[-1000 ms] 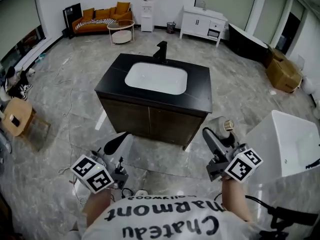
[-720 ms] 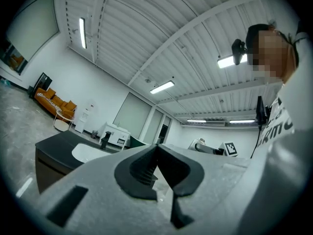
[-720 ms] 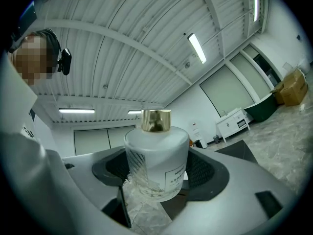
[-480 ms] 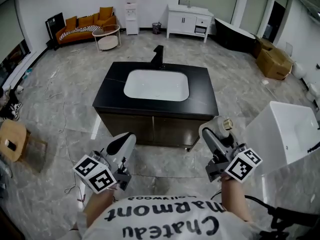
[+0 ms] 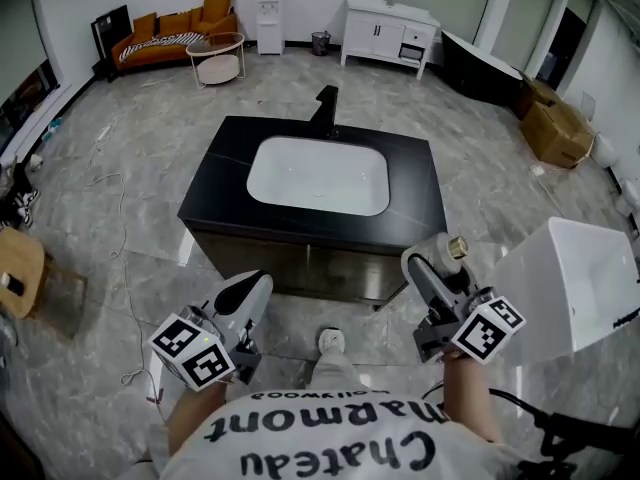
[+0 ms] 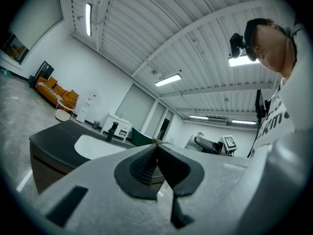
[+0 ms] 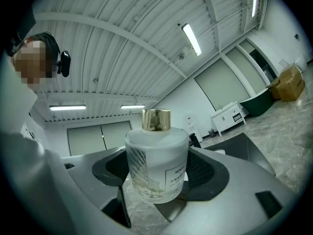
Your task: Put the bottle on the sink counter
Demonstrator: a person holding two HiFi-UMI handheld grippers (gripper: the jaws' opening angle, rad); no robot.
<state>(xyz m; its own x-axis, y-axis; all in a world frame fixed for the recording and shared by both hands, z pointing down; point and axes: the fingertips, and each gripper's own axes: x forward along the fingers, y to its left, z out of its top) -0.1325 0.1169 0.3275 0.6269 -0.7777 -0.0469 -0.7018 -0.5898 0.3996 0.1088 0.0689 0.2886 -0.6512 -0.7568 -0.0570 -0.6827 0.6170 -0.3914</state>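
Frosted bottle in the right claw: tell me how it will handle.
The frosted bottle looks like thick glass, so probably heavy for its size and breakable if knocked. Its squat, wide body should stand steadily; smooth sides may slip.

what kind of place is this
Likely a bathroom-fixture showroom: a black sink counter stands alone in the middle of a marble floor, while a white vanity and a dark bathtub line the far wall.

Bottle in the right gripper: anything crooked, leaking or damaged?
Nothing stands out. The bottle sits square in the right gripper, gold cap on, no leak or crack visible. Sink counter looks undamaged.
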